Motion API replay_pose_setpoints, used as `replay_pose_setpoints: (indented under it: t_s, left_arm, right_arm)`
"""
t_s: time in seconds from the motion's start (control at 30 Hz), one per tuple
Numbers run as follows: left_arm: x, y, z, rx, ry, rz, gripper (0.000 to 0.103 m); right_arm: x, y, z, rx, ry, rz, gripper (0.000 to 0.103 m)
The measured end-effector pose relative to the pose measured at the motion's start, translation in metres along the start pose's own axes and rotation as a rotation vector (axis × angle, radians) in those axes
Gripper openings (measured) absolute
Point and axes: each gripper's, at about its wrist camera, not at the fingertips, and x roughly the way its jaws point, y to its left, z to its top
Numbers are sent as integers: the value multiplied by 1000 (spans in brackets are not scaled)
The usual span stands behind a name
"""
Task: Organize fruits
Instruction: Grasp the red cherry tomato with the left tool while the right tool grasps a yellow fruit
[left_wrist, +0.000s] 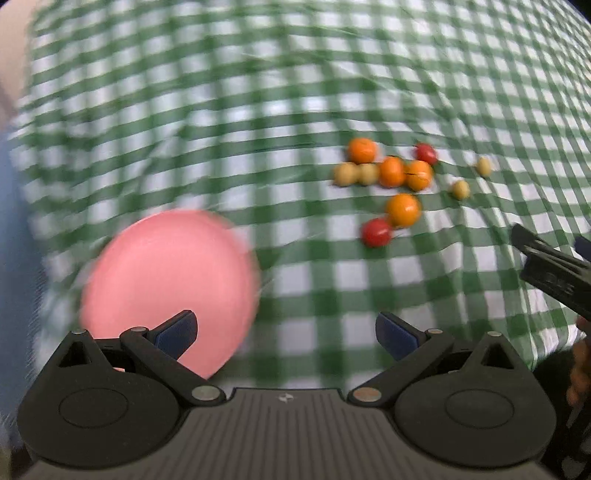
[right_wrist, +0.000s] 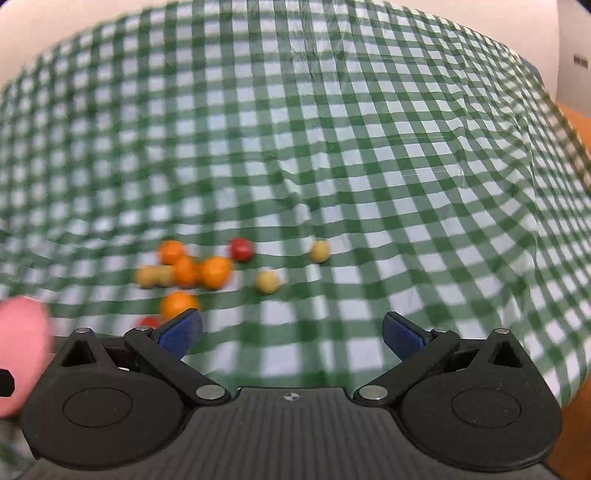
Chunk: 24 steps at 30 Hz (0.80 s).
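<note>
Small fruits lie in a loose cluster on the green checked cloth: several orange ones (left_wrist: 403, 209), two red ones (left_wrist: 376, 232) and several yellow-green ones (left_wrist: 460, 189). In the right wrist view the same cluster (right_wrist: 216, 272) lies ahead and left. A pink plate (left_wrist: 170, 291) lies at the lower left, just ahead of my left gripper (left_wrist: 286, 334), which is open and empty. My right gripper (right_wrist: 291, 334) is open and empty, short of the fruits; it also shows at the right edge of the left wrist view (left_wrist: 554, 273). The plate edge shows at the far left (right_wrist: 22, 350).
The green and white checked cloth (right_wrist: 332, 147) covers the table, with creases around the fruits. A pale wall lies beyond the far edge. An orange-brown surface (right_wrist: 580, 125) shows past the right edge.
</note>
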Motion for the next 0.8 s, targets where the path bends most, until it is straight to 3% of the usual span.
replay_pose_setpoints:
  t_s: [0.17,0.37,0.43,0.6,0.67,0.7,0.73,0.77,0.8]
  left_arm:
    - [71,-38,38,81,51,-77,103]
    - [136,-53,62,89,119,-84,103]
    - [146,-47,63,63,126,-119,103]
    - [146,-43,59,57,77,-117,103]
    - [141,-44,57,47,59,-116,94]
    - [137,-45,56,41,43,-115,78]
    - [132,-46,55,45,24,-119,53]
    - [126,-45,53,55,18,-136,38]
    - [123,-46,52,60,20,-152,32]
  right_arm:
    - [76,1,13,-6,49,29,102]
    - [142,28,19,-109,75,138,102]
    - [146,29,10,-134,36,162,102]
    - [146,30,7,-133,30,165,102]
    - [144,28,6,-125,44,160,102]
    - [144,21,3,-117,43,154,95]
    - [139,19,4,-111,32,145,87]
    - [135,17,4,-103,16,144,61]
    - [128,11,6,-93,10,148,38]
